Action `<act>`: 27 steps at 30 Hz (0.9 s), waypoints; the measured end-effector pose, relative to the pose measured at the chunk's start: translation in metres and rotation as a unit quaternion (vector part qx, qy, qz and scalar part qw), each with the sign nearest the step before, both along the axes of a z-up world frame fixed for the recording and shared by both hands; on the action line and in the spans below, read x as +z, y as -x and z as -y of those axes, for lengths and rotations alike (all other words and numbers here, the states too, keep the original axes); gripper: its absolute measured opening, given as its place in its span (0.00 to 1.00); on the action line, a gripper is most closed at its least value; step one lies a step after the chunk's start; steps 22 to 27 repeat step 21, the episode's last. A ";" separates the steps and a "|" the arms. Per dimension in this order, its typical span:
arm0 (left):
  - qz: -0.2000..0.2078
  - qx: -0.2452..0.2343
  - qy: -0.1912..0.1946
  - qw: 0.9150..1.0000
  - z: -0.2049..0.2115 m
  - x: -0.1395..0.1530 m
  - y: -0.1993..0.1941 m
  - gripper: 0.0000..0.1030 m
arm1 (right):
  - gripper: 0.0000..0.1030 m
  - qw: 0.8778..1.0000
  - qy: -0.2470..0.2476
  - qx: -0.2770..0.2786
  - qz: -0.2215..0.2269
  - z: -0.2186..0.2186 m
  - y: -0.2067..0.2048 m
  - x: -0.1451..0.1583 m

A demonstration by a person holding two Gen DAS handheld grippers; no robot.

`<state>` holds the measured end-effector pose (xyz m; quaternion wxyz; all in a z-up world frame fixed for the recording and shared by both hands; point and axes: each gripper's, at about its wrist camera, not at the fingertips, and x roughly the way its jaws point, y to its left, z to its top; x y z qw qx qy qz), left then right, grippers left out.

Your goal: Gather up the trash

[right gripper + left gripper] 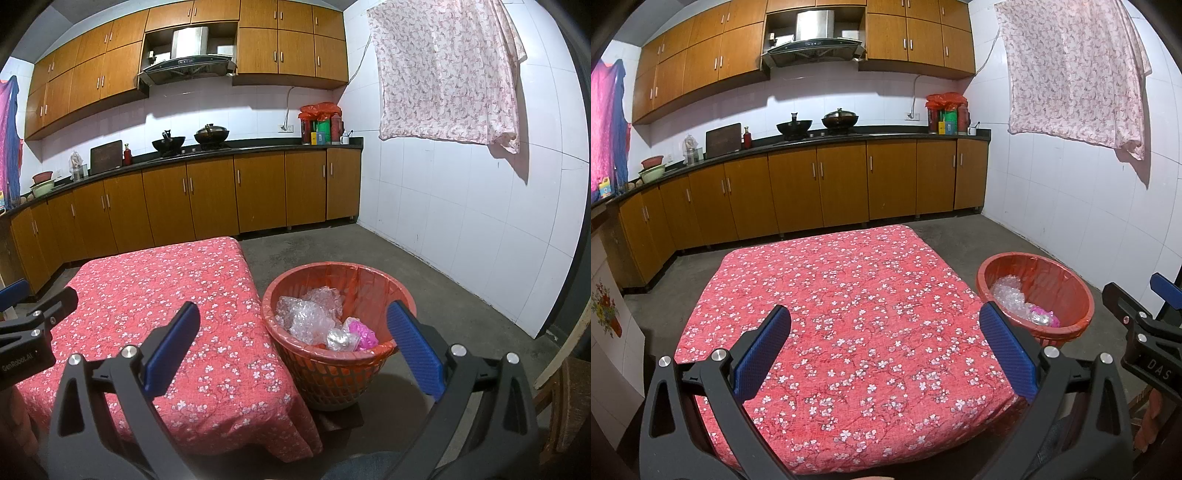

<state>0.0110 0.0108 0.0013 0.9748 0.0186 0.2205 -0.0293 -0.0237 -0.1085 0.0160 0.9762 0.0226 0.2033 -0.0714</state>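
Observation:
A red mesh trash basket with a red liner stands on the floor to the right of a low table under a red floral cloth. Inside lie clear bubble wrap, a silvery crumpled piece and a pink wrapper. The same basket shows at the right of the left wrist view. My left gripper hovers open over the cloth with nothing between its fingers. My right gripper is open and empty, held above the table's right edge and the basket.
Brown kitchen cabinets line the back and left walls, with woks on the counter. A floral cloth hangs on the white tiled wall at right. Bare concrete floor runs beyond the basket. A wooden chair stands at the far right.

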 end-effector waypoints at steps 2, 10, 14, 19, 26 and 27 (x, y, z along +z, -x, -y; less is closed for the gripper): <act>0.000 0.001 0.000 1.000 0.000 0.000 0.000 0.98 | 0.96 1.000 0.000 0.000 0.000 0.000 0.000 0.000; -0.001 0.001 -0.001 1.000 -0.001 0.000 -0.001 0.98 | 0.96 1.000 -0.001 0.000 -0.001 -0.001 0.000 -0.001; -0.002 0.001 -0.001 1.000 -0.002 -0.001 -0.001 0.98 | 0.96 1.000 -0.002 0.000 -0.001 0.000 -0.001 0.000; -0.005 0.001 0.002 1.000 -0.004 -0.001 -0.002 0.98 | 0.96 1.000 -0.002 0.000 -0.001 0.001 -0.001 -0.001; -0.004 0.001 0.001 1.000 -0.004 -0.001 -0.002 0.98 | 0.96 1.000 -0.004 -0.001 -0.001 0.000 -0.001 -0.002; -0.004 0.001 0.001 1.000 -0.004 -0.001 -0.002 0.98 | 0.96 1.000 -0.004 -0.001 -0.001 0.000 -0.001 -0.002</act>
